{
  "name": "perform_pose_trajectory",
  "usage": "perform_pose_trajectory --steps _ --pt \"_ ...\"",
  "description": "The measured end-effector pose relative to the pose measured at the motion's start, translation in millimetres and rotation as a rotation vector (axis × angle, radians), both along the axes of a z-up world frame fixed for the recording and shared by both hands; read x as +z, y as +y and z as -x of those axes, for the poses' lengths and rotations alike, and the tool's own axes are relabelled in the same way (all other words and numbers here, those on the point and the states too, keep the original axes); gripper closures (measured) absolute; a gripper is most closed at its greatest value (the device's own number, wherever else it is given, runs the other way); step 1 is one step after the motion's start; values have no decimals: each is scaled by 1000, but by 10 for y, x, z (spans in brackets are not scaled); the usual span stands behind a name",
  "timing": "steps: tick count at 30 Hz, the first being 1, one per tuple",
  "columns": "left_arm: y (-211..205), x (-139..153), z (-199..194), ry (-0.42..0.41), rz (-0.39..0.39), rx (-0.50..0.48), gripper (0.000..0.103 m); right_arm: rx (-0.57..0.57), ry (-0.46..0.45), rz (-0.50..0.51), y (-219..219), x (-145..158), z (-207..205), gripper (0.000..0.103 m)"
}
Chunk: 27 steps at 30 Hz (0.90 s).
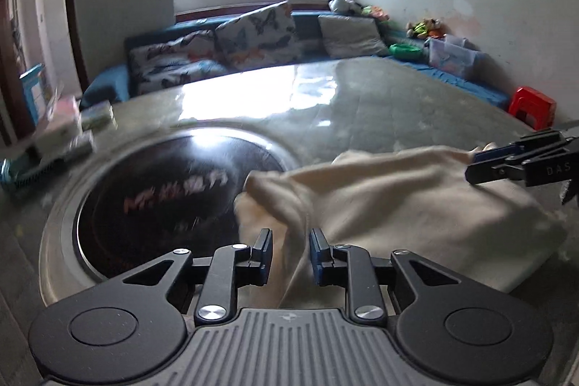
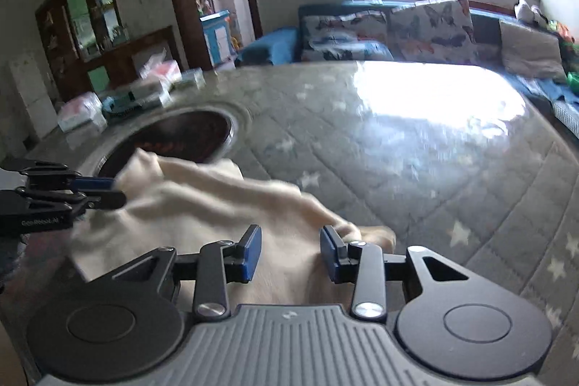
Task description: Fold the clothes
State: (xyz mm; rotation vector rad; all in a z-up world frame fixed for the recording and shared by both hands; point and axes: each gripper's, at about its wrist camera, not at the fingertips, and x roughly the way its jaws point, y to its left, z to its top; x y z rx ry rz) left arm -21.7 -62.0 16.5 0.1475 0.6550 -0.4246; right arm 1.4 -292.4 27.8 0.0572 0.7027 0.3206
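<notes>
I see a cream, soft, fuzzy-looking garment [image 1: 398, 205] lying in a rumpled heap on the grey-green quilted star-print cover of the surface [image 1: 362, 104], with its left end draped over the rim of a round dark glass inset plate [image 1: 163, 198] set in a metal ring. Its long axis runs side to side across both views, from the dark plate toward the right edge of the surface, one bunched corner pointing at the plate.

My left claw [image 1: 289, 255] is spread, its blue pads standing apart with a fold of the cream fabric between them but not pinched. My right claw [image 2: 291, 252] is also spread, the cloth passing under and between its pads, no pad pressing that I can see.

The fabric is motion-blurred, so I cannot tell what kind of garment it is, nor find a collar or sleeve. Its near edge is hidden below each claw body. The red lettering on the plate is smeared and unreadable. Blurred boxes and packets [image 2: 144, 89] sit beyond the plate
</notes>
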Motion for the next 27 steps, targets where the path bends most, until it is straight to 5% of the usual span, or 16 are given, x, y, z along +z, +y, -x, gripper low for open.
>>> perform_pose_trajectory --steps 8,17,27 --pt "172 -57 6 77 125 31 80 22 -29 86 139 -119 66 66" --pt "224 -16 426 95 139 2 79 71 -5 101 119 -103 322 66" --pt "139 408 375 -46 157 25 80 90 -39 33 223 147 353 71"
